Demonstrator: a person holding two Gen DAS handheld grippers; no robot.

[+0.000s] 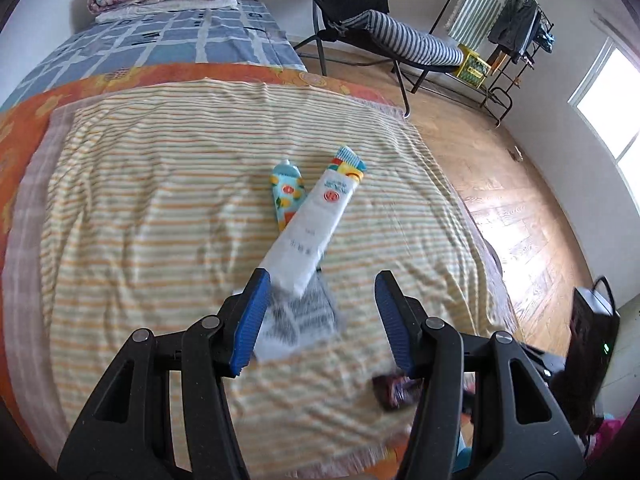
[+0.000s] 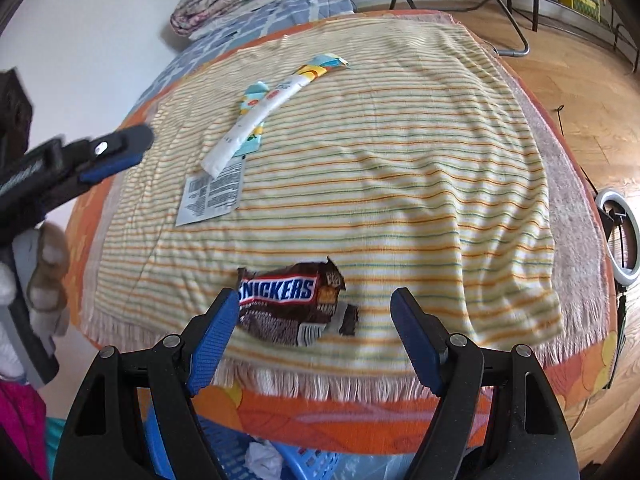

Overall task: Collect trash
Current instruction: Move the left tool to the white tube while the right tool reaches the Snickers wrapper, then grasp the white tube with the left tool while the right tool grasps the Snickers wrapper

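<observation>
We held our left tool [image 1: 320, 292] spread wide over the striped towel [image 1: 160, 208] on the bed, gripping nothing. Between its fingers lay a flat paper label [image 1: 300, 320], blurred, and the near end of a long white wrapper [image 1: 312, 224] rested on top of it. That wrapper crossed over a smaller blue wrapper [image 1: 285, 192] printed with fruit, the two touching.

Our right tool [image 2: 312, 312] was also spread apart and empty. The brown Snickers wrapper [image 2: 288, 304] lay flat on the towel near its fringed edge, between the tool's fingers in the right wrist view; we could not tell whether they touched it. The white wrapper [image 2: 256, 120] and the label [image 2: 212, 196] sat farther up the towel, well apart from the Snickers wrapper. Below the bed's edge we saw a blue basket [image 2: 224, 452] holding crumpled white paper [image 2: 262, 460].
</observation>
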